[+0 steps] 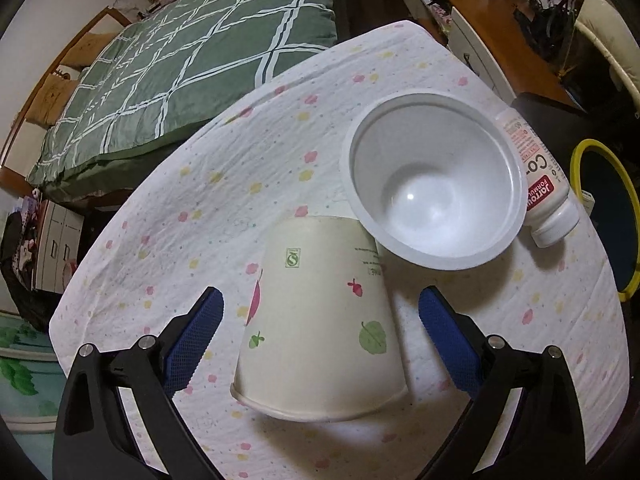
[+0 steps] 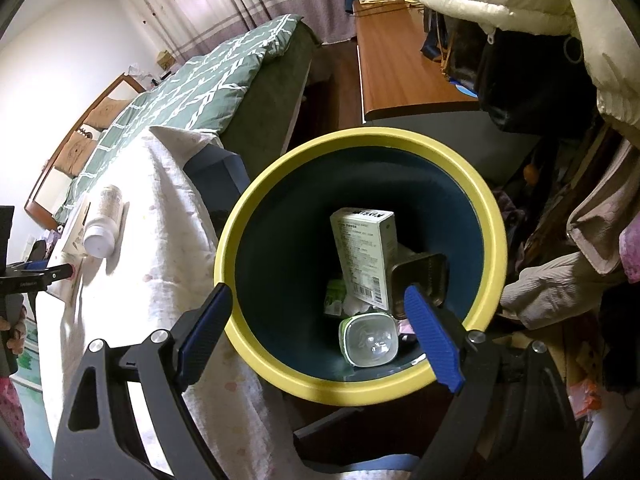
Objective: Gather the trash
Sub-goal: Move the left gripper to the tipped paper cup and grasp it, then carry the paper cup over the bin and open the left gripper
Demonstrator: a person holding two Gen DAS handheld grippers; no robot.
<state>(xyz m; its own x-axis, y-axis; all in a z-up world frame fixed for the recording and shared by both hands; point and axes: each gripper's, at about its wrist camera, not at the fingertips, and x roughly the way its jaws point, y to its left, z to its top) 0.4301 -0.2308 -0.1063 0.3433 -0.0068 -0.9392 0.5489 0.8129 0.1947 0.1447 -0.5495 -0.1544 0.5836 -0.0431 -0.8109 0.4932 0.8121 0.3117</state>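
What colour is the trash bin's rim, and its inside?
The trash bin has a yellow rim and a dark blue interior, shown best in the right wrist view.

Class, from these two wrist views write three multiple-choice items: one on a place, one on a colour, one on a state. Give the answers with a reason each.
1. Where does the paper cup lie?
A. in the bin
B. on the cloth, between the left claw's fingers
C. on the bed

2. What colour is the bin's rim?
A. red
B. yellow
C. white

3. How is the right claw?
A. open, holding nothing
B. shut on a box
C. shut on a bottle

Answers: 1 B, the cup lies on its side on the cloth; 2 B, a yellow ring tops the dark bin; 3 A, its fingers stand apart above the bin.
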